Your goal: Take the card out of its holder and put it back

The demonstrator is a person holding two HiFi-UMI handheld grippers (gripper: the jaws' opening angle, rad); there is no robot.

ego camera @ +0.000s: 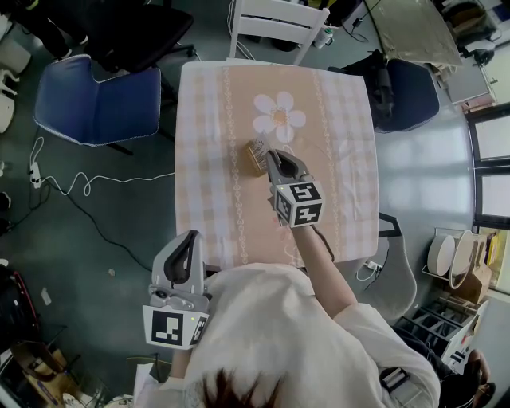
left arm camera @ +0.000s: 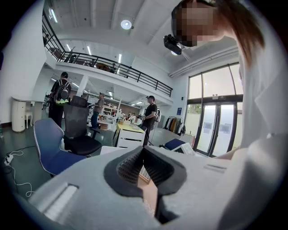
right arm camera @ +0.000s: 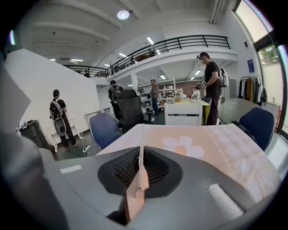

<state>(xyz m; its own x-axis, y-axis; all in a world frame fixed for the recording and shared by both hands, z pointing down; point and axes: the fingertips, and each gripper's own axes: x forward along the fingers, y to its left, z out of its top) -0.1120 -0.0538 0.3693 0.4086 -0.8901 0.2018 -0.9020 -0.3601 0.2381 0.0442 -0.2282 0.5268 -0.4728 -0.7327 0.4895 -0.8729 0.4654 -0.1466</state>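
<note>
On the pink checked tablecloth point(ego camera: 207, 159) a small wooden card holder point(ego camera: 253, 161) stands near the middle of the table. My right gripper point(ego camera: 269, 156) is right over its right side, shut on a thin pale card point(right arm camera: 141, 134). In the right gripper view that card shows edge-on, upright between the pads. My left gripper point(ego camera: 190, 237) hangs off the table's near edge, close to the person's body, jaws shut and empty. Through the left gripper point(left arm camera: 144, 150) view's jaw gap the holder point(left arm camera: 144, 173) shows small and far off.
A white flower print point(ego camera: 279, 116) lies just beyond the holder. A blue chair point(ego camera: 100, 103) stands left of the table, another blue chair point(ego camera: 410, 92) to the right, a white chair point(ego camera: 279, 24) at the far side. Cables point(ego camera: 72, 187) trail on the floor at left. Several people stand in the room.
</note>
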